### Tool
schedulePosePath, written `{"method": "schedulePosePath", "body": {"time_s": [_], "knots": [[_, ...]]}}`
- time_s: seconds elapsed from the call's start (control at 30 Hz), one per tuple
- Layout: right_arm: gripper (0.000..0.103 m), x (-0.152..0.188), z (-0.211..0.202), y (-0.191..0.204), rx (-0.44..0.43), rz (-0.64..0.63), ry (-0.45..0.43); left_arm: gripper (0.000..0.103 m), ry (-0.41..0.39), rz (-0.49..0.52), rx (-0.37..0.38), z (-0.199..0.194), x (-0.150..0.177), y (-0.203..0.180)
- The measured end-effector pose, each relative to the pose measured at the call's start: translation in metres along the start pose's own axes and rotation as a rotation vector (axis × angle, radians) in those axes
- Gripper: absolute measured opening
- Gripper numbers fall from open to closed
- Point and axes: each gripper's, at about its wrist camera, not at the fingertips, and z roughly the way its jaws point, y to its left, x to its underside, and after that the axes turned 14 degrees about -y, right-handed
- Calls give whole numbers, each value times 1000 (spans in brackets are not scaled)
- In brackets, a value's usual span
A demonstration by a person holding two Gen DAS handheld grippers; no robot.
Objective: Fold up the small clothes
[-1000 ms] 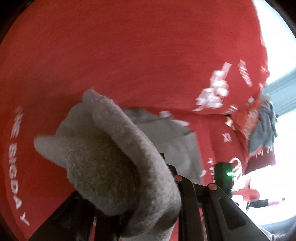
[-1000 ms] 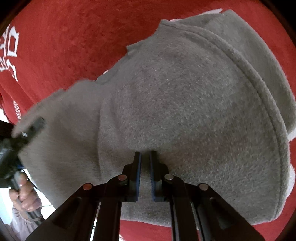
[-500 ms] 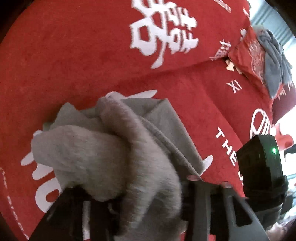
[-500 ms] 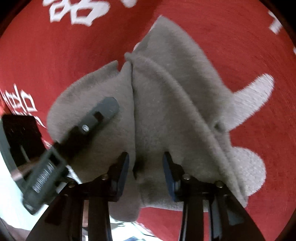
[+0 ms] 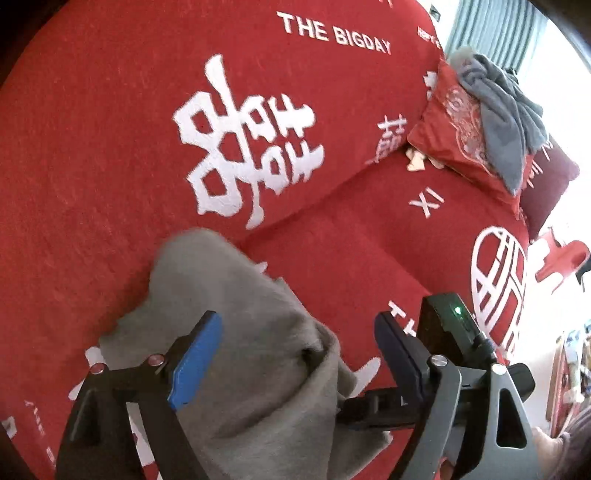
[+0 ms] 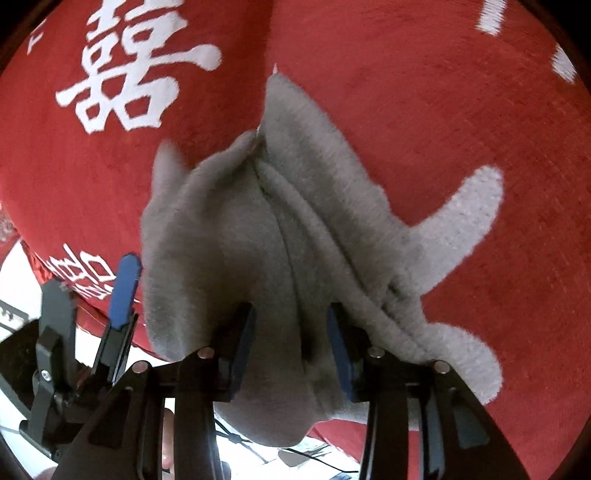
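A red blanket covers the whole surface, with a raised fold running across the far side. White lettering on it reads "THE BIGDAY" at the far edge, "XI" further right, a large Chinese double-happiness character in the middle, and a round white emblem to the right. A red embroidered pillow sits far right with a blue-grey cloth draped over it (striped curtains and bright daylight behind). The grey garment lies bunched on the near part of the blanket. The left gripper is spread wide, holding nothing, its blue pad over the fabric. The right gripper is partly spread, with a ridge of garment rising between its pads, not pinched.
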Motion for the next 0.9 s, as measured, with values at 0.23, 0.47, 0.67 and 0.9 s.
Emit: {"method": "schedulePosePath", "body": {"time_s": [0.23,0.47,0.67,0.9], "knots": [[53,-9,-17,-13,-55,77,-14,85,115,-252,-146,-13,36,84],[80,-21,-53,-43,-188,192,-57,85,285,-554,-231,-37,112,160],[80,4,-54,-33,-165,106,9,85,360,-744,-115,-33,156,164],[80,67,-10,3,38,-167,115,85,401,-839,21,-14,169,158]]}}
